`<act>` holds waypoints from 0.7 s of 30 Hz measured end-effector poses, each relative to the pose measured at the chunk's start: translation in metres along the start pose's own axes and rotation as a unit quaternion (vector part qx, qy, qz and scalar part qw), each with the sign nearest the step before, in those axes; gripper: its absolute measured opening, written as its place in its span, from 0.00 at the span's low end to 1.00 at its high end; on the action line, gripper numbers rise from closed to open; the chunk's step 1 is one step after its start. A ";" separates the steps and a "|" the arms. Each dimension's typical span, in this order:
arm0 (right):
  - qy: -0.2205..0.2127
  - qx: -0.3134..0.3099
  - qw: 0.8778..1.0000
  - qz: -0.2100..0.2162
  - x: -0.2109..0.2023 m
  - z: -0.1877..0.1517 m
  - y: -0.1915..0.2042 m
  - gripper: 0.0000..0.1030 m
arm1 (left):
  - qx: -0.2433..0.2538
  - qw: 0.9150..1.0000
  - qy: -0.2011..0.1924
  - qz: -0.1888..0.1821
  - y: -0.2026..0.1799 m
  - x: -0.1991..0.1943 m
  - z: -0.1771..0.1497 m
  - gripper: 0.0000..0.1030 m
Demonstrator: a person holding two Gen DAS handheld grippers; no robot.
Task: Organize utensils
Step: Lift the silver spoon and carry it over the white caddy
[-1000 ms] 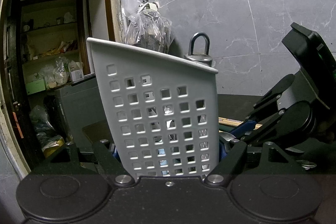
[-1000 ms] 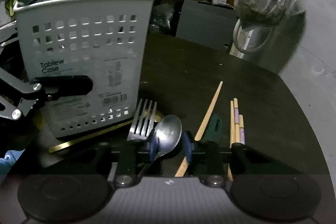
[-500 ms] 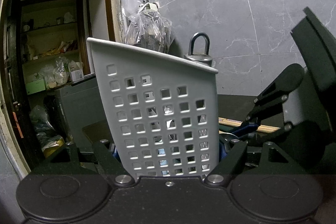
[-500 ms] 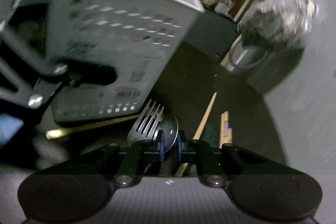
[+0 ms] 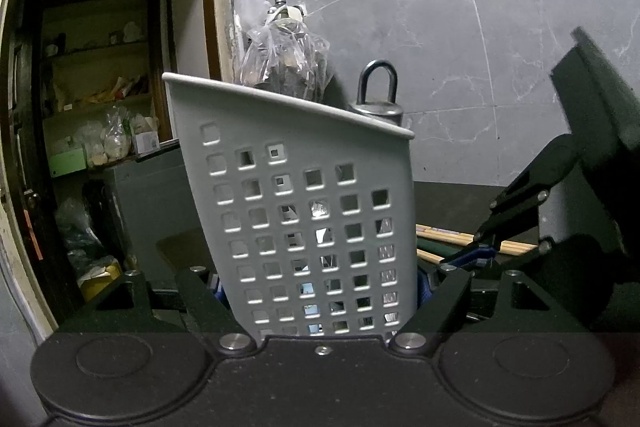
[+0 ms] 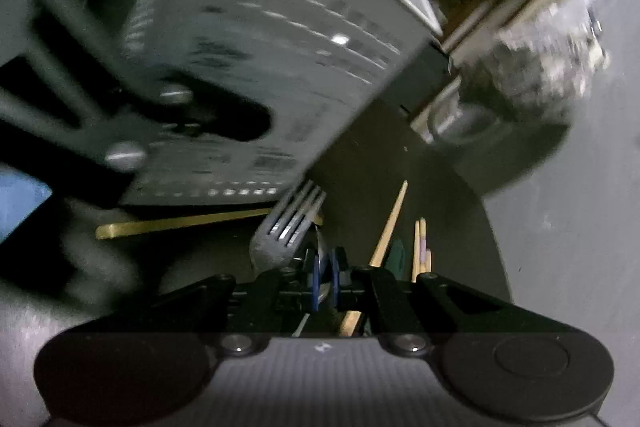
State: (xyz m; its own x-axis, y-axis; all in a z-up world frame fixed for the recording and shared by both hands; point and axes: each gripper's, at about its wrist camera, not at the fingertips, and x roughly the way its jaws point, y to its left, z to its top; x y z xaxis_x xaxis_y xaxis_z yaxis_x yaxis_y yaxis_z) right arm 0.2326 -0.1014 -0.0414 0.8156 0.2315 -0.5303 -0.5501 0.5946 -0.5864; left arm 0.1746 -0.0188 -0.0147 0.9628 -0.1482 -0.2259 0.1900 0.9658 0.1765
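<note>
A grey perforated utensil caddy (image 5: 296, 187) stands upright on the dark table, and my left gripper (image 5: 318, 287) is shut on its lower sides. A metal loop handle (image 5: 378, 87) sticks out of its top. In the right wrist view the caddy (image 6: 280, 47) is blurred and tilted across the frame. My right gripper (image 6: 325, 275) is closing its blue pads on a steel spoon (image 6: 322, 239), which shows edge-on between them. A fork (image 6: 288, 223) lies just left of the spoon. The right gripper (image 5: 476, 255) also shows low beside the caddy in the left wrist view.
Wooden chopsticks (image 6: 390, 223) and a paired set (image 6: 420, 247) lie right of the spoon beside a dark green piece (image 6: 398, 251). A gold utensil (image 6: 180, 223) lies at the caddy's foot. A plastic-wrapped kettle (image 6: 540, 67) stands at the table's (image 6: 380, 155) far edge.
My right gripper's pads closed from wide apart onto the spoon, and the gripper rolled, so the view tilted and the spoon turned edge-on. The left gripper and caddy stayed put.
</note>
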 end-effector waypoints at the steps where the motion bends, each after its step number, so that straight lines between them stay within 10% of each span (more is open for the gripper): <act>1: 0.006 0.022 1.000 0.009 0.003 0.000 -0.007 0.07 | 0.000 1.000 0.000 0.000 0.000 0.000 0.000 0.77; 10: 0.020 0.191 0.979 0.062 0.012 -0.015 -0.068 0.04 | 0.001 1.000 0.000 0.000 0.001 0.000 -0.001 0.77; 21: -0.172 0.312 0.934 0.031 -0.072 -0.023 -0.110 0.04 | -0.001 1.000 -0.001 0.000 0.001 0.000 -0.001 0.77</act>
State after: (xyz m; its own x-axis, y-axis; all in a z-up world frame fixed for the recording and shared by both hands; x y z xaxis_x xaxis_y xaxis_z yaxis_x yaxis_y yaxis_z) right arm 0.2307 -0.2017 0.0470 0.8544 0.4502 -0.2594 -0.4741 0.8798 -0.0343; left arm 0.1742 -0.0177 -0.0155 0.9630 -0.1486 -0.2246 0.1899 0.9661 0.1748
